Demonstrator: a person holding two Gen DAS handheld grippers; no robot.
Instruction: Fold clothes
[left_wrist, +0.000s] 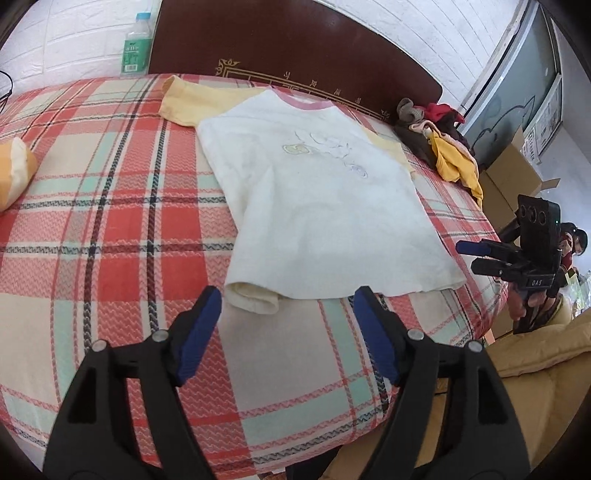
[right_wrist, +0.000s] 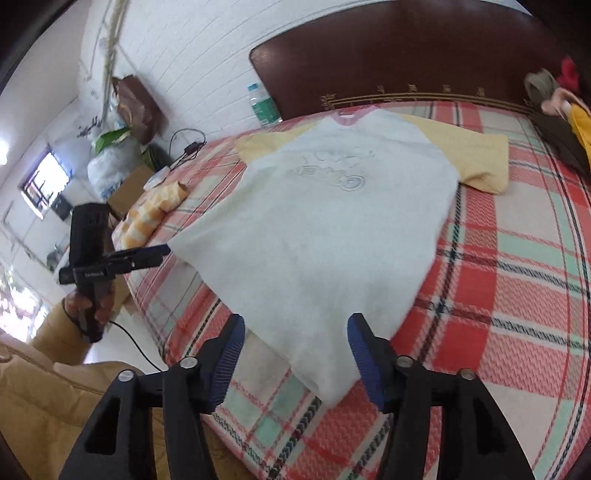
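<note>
T-shirt (left_wrist: 325, 195) spread flat on the plaid bedspread (left_wrist: 110, 229), collar toward the headboard (left_wrist: 280, 40).

My left gripper (left_wrist: 288, 314) and right gripper (right_wrist: 295, 343) both hover at its hem, fingers spread wide and grasping nothing; a clothes pile (left_wrist: 439, 136) sits beside the far sleeve.

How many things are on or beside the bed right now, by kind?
T-shirt laid flat: 1
Pile of clothes: 1 (items inside cannot be told apart)
Water bottle: 1
Orange checked bundle: 1
Grippers, both open and empty: 2, left gripper, right gripper
Total: 6
</note>
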